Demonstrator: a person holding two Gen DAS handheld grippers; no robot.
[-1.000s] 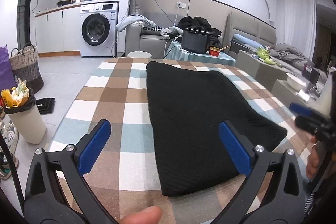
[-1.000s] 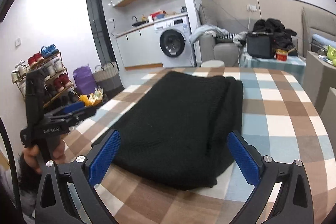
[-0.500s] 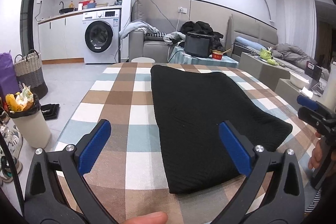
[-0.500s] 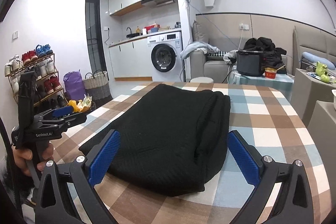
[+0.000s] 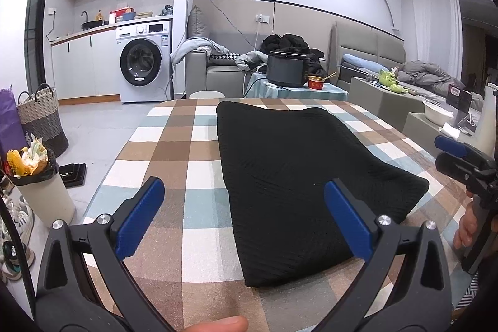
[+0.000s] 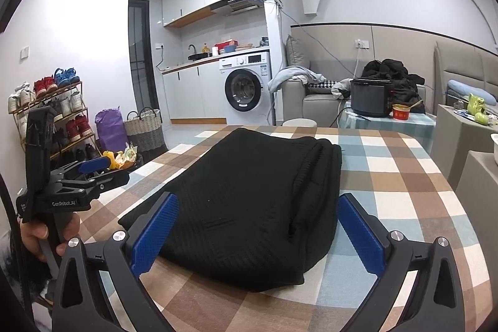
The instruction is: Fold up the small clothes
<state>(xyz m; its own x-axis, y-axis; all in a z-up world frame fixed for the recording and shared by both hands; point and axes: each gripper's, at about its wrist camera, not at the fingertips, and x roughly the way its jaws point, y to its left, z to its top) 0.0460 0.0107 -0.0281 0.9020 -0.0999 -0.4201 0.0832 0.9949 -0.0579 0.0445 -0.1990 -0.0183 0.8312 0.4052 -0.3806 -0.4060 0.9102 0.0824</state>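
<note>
A black knit garment (image 5: 298, 176) (image 6: 249, 201) lies folded into a long rectangle on the checked tablecloth (image 5: 186, 164) (image 6: 398, 182). My left gripper (image 5: 246, 217) hangs open above the near table edge, left of the garment's near end, holding nothing. It shows from the side in the right wrist view, where the left gripper (image 6: 93, 173) is held in a hand. My right gripper (image 6: 255, 232) is open too, raised over the garment's near corner without touching it. In the left wrist view the right gripper (image 5: 460, 157) sits at the far right.
A bin (image 5: 40, 189) with rubbish and shoes stand on the floor left of the table. Beyond are a woven basket (image 5: 40, 114), a washing machine (image 5: 143, 64), a sofa with clothes, and a side table with a black cooker (image 5: 286, 67). A shoe rack (image 6: 56, 114) lines the left wall.
Both grippers have lifted and tilted upward, away from the garment; more of the room and ceiling shows. The garment has not moved.
</note>
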